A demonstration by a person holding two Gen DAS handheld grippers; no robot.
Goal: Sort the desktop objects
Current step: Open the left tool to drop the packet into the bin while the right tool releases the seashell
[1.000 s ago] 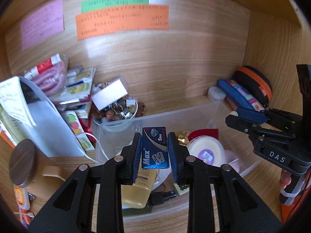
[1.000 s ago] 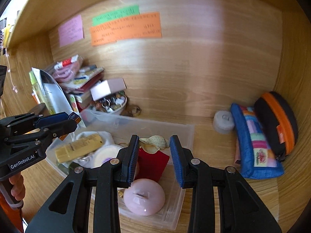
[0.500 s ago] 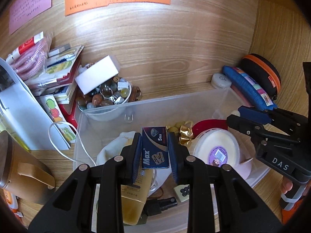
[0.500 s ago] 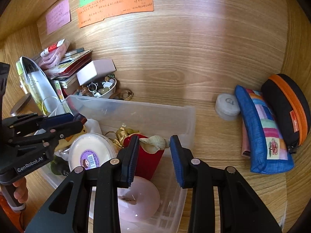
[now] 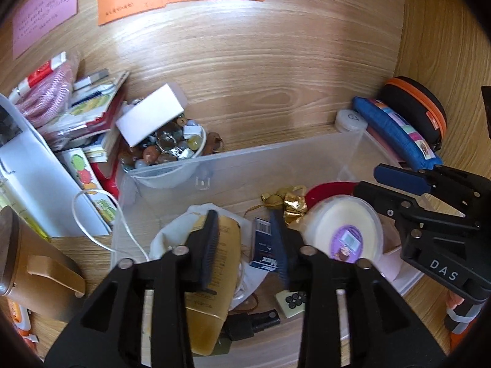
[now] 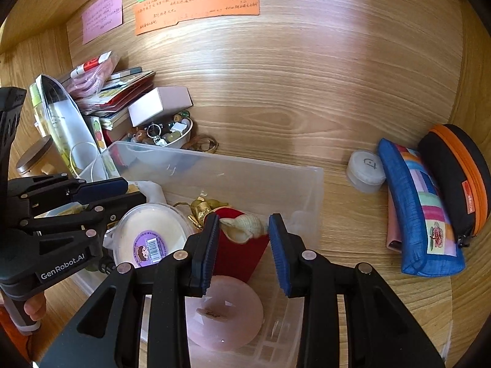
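A clear plastic bin (image 5: 276, 159) stands on the wooden desk; it also shows in the right wrist view (image 6: 264, 178). My left gripper (image 5: 245, 242) is open over the bin. A blue Max blade box (image 5: 263, 247) lies loose in the bin between its fingers, beside a gold tube (image 5: 221, 276). My right gripper (image 6: 244, 245) is open over the bin's right part, with a tan seashell (image 6: 244, 230) between its fingers above a red box (image 6: 239, 257). A round white tub (image 6: 150, 239) and a pink dome (image 6: 225, 316) lie in the bin.
A bowl of beads with a white box (image 5: 153, 119) on it stands behind the bin. Books and packets (image 5: 76, 116) are stacked at the left. A white jar (image 6: 365, 171), a blue pouch (image 6: 420, 214) and a black-orange case (image 6: 457, 178) lie at the right.
My left gripper has opened and let go of the blue Max box, which now lies in the bin. My right gripper has opened wider around the seashell. Both have lowered toward the bin.
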